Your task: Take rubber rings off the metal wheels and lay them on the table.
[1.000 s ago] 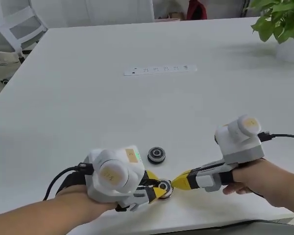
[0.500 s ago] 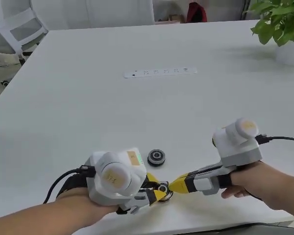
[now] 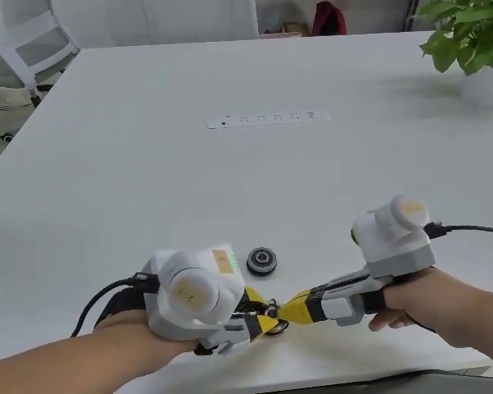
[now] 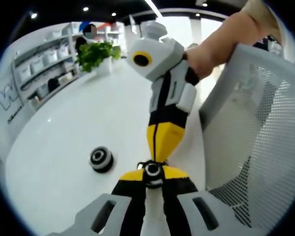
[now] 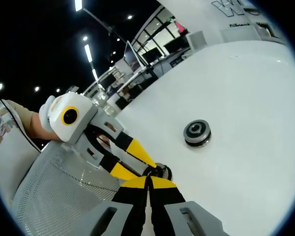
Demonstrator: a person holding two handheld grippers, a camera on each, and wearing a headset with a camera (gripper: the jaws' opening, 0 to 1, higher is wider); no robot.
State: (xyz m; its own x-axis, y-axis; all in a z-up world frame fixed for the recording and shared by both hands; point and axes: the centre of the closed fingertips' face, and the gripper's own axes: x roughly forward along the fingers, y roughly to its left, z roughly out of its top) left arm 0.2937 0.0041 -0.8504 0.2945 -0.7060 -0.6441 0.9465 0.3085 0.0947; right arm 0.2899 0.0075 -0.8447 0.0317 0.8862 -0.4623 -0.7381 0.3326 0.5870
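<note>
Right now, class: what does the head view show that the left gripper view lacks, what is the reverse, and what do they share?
Head view: the power strip and a white chair at the far corner. Left gripper view: wall shelves and a mesh chair back. Shared: the table, the potted plant, the loose wheel, and the right claw meeting the wheel clamped in the left claw.

A wheel [image 3: 262, 261] lies on the table [image 3: 148, 164], power strip [image 3: 268, 119] behind.
</note>
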